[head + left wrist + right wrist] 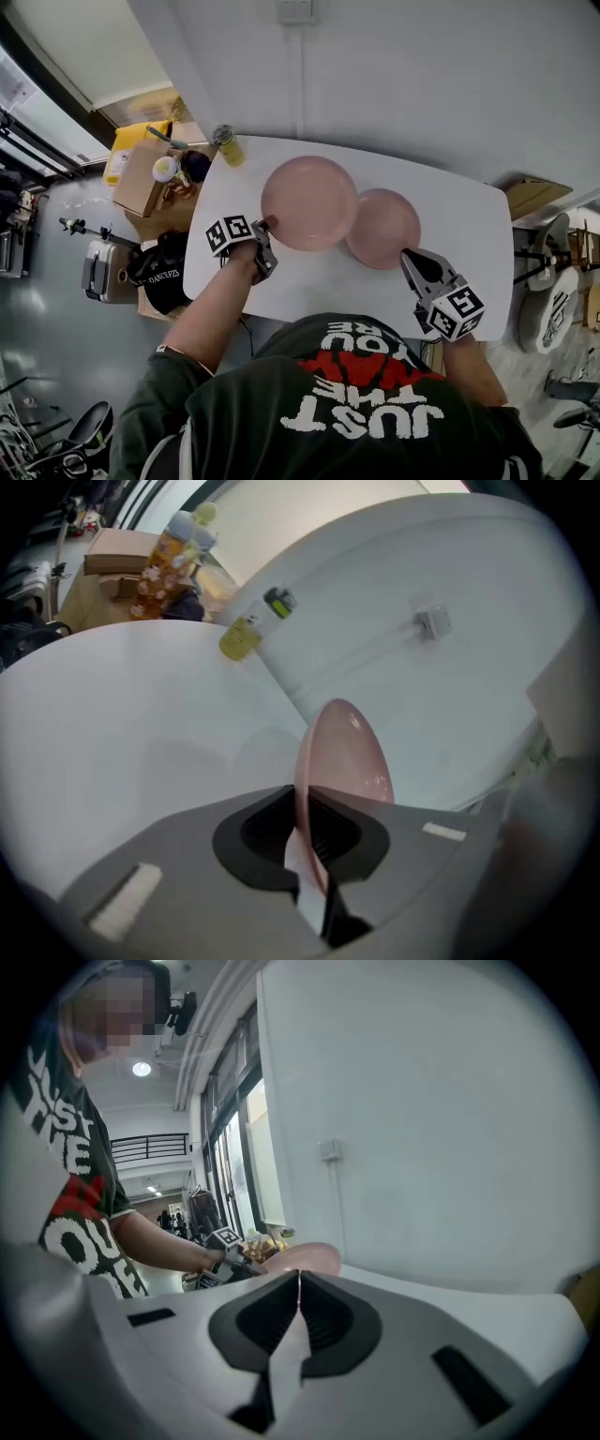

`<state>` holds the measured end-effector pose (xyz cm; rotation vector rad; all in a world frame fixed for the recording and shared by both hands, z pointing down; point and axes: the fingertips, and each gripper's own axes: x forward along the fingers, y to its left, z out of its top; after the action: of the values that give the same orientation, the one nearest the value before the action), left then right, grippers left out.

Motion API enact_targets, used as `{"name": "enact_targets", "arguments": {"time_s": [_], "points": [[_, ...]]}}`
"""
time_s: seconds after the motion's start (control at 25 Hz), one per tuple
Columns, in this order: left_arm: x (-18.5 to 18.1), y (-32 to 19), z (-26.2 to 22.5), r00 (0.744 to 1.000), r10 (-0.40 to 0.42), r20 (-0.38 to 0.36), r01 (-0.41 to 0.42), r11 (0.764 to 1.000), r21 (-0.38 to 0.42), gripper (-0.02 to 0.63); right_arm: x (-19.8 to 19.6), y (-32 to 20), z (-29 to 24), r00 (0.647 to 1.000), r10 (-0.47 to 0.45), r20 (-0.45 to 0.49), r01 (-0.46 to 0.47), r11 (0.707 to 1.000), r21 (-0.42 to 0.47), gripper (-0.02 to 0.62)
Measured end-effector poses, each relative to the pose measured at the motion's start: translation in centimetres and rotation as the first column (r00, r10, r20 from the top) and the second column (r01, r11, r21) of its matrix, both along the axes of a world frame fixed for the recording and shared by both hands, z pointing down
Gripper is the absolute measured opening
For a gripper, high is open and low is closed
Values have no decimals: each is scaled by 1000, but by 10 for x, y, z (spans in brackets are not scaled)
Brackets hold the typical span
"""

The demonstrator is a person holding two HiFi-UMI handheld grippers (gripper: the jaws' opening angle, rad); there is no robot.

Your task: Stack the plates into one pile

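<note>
1. Jaws of the left gripper (265, 228) clamp the left rim of the larger pink plate (309, 202), which is tilted above the white table (450, 202).
2. Its right edge overlaps the smaller pink plate (384, 228), which lies flat.
3. The right gripper (410, 255), jaws pressed together on nothing, sits just beside the smaller pink plate.

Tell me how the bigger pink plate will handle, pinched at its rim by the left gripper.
The bigger pink plate is probably stiff: pinched only at its rim by the left gripper, it holds its shape. Its glossy face suggests that it may slip or swivel in the jaws.
</note>
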<state>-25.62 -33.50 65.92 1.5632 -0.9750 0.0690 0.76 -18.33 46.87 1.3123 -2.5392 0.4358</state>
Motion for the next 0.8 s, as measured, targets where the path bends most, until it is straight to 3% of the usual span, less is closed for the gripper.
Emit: {"name": "enact_targets", "arguments": {"time_s": [0.2, 0.36, 0.6, 0.8], "points": [[101, 4, -17, 984, 180, -3, -180, 984, 13, 23, 41, 20, -4, 996, 90, 6, -90, 996, 10, 6], [157, 18, -6, 958, 283, 36, -282, 959, -17, 23, 74, 40, -4, 986, 165, 9, -165, 986, 7, 6], [204, 39, 21, 919, 377, 118, -370, 926, -78, 23, 114, 67, 3, 967, 254, 17, -254, 967, -8, 6], [215, 43, 38, 905, 384, 181, -370, 923, -109, 29, 132, 80, 6, 959, 282, 24, -282, 959, -17, 6]]}}
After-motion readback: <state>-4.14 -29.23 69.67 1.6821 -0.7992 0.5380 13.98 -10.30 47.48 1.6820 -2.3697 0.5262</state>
